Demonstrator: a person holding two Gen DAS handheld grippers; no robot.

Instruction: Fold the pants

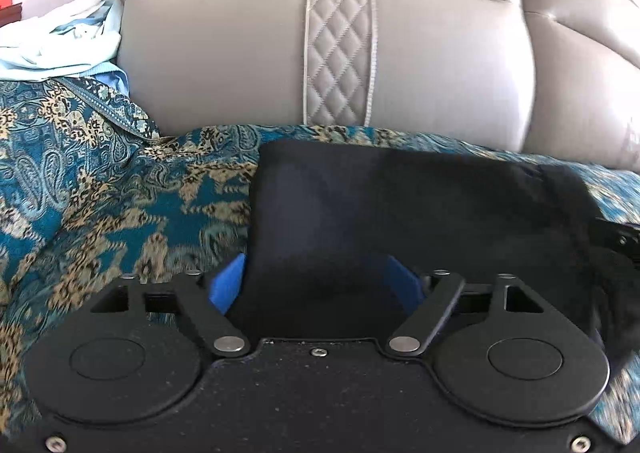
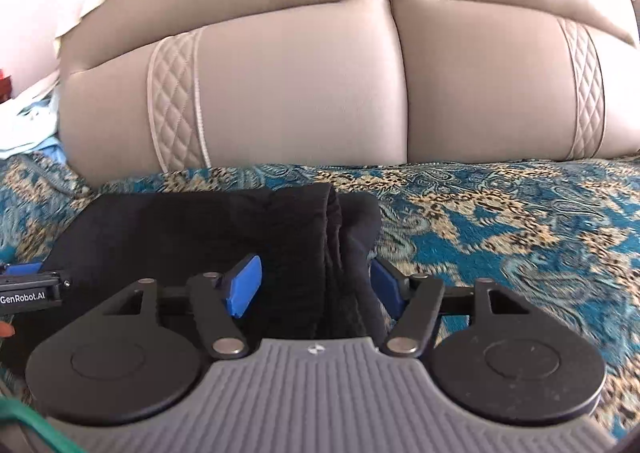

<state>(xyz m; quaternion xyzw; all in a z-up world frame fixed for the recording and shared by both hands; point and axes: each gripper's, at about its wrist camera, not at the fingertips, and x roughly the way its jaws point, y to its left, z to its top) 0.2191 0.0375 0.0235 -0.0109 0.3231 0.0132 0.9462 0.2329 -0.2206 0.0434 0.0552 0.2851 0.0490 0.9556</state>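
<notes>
While the black pants (image 1: 400,205) are seen lying as a folded bundle on the teal and gold patterned cover (image 1: 100,189) just in front of the beige leather backrest (image 1: 240,53), both tools are placed at the bundle's near edge. From the left wrist view, the left gripper (image 1: 316,285) is shown with its jaws spread wide, and the smooth folded end of the cloth is seen filling the gap between its blue pads (image 1: 228,285); whether the pads press the fabric cannot be told, since the cloth hides most of the farther pad. From the right wrist view, the right gripper (image 2: 316,289) is likewise held wide open, and the bunched, gathered end of the pants (image 2: 224,229) is draped between its blue pads (image 2: 244,285), the cloth lying close against the pad on the right side. At the left border of that view, part of the other tool, marked GenRobot.AI, is seen beside the bundle. Pale blue cloth (image 1: 60,45) is heaped at the far left of the backrest.
</notes>
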